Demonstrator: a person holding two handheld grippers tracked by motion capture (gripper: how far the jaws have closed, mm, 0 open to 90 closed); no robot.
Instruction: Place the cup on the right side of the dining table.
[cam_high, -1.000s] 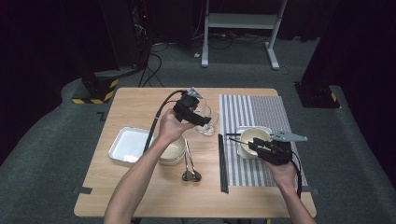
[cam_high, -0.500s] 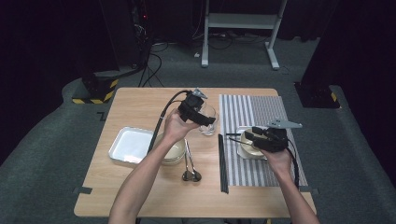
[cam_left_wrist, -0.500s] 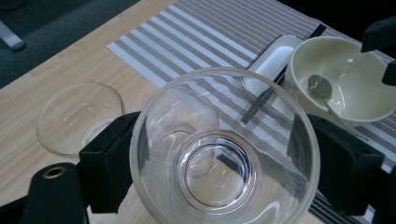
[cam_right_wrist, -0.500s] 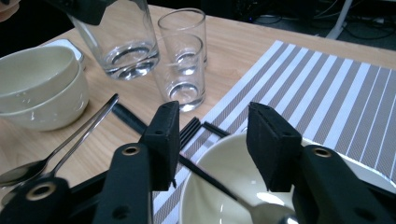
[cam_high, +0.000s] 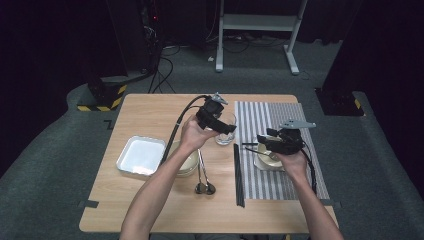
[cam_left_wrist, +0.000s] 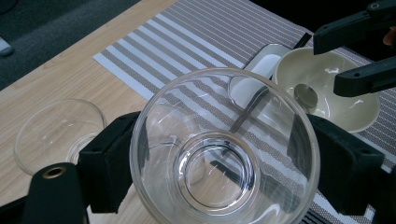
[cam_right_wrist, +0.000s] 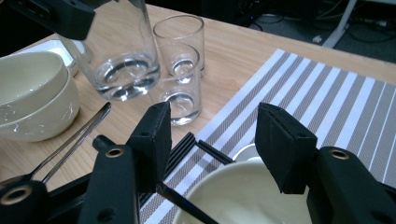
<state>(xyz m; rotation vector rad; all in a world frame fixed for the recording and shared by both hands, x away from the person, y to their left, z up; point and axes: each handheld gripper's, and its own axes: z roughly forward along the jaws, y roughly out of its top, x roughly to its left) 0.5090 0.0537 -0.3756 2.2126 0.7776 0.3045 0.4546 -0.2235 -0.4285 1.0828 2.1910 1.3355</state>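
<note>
Left hand-held gripper (cam_left_wrist: 219, 154) clamped on a clear drinking glass (cam_left_wrist: 224, 149) — raised above the wooden tabletop (cam_high: 150, 120), near the striped placemat's (cam_high: 260, 117) edge. Right hand-held gripper (cam_right_wrist: 212, 144) spread, jaws just opening, nothing pinched — poised over a cream bowl (cam_right_wrist: 243, 198) with a spoon (cam_left_wrist: 306, 95) inside, on the placemat.

Clear glass (cam_left_wrist: 224, 154) sitting between black jaws of left gripper (cam_high: 216, 118). Grey-and-white striped mat (cam_high: 280, 120) lying along table's (cam_high: 150, 107) right edge, light wood showing elsewhere. Cream bowl (cam_high: 267, 157) resting on mat. White tray (cam_high: 141, 156) lying near left edge. Black chopsticks (cam_high: 239, 175) lying beside mat. Right gripper (cam_high: 280, 142) showing black.
</note>
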